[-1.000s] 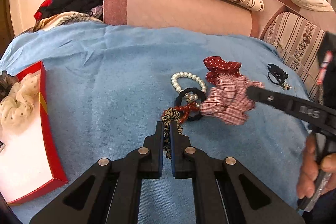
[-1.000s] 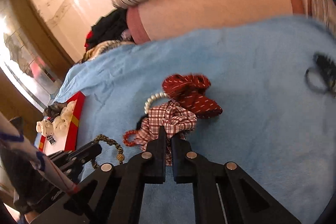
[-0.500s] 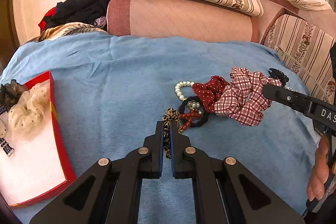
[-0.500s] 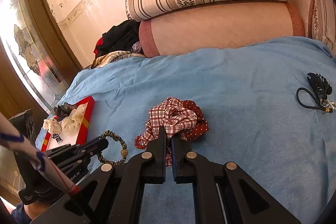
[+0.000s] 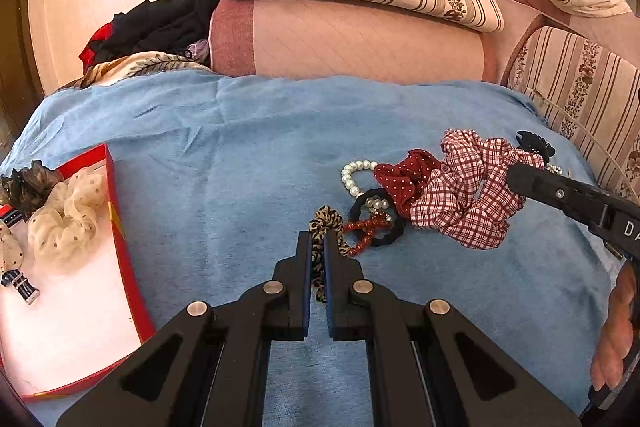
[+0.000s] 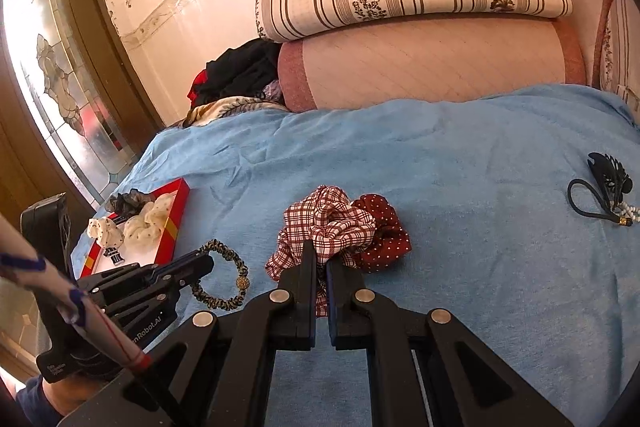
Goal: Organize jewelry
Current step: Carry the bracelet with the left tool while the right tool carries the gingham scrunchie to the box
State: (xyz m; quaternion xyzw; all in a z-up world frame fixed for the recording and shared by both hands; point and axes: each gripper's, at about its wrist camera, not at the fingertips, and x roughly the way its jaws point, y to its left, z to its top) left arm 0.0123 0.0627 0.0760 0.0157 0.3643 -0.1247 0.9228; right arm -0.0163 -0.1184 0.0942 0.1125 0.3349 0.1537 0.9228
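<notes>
Two pieces gripped, the sorting judged well short of finished

The leopard-print band (image 5: 320, 227) is pinched between the nearly closed jaws of the left tool (image 5: 318, 247), its loop seen hanging beyond the tips in the right view; the plaid scrunchie (image 5: 468, 203) is clamped in the right tool (image 6: 320, 263), with the red dotted scrunchie (image 6: 384, 227) just beyond its tips. Ahead of the left tool, the pearl bracelet (image 5: 352, 179), black hair tie (image 5: 376, 223) and red bead string (image 5: 366, 227) are left on the blue bed cover (image 5: 240, 167). Off to its left, the red box (image 5: 120, 247) is already loaded with a cream scrunchie (image 5: 68, 219).
</notes>
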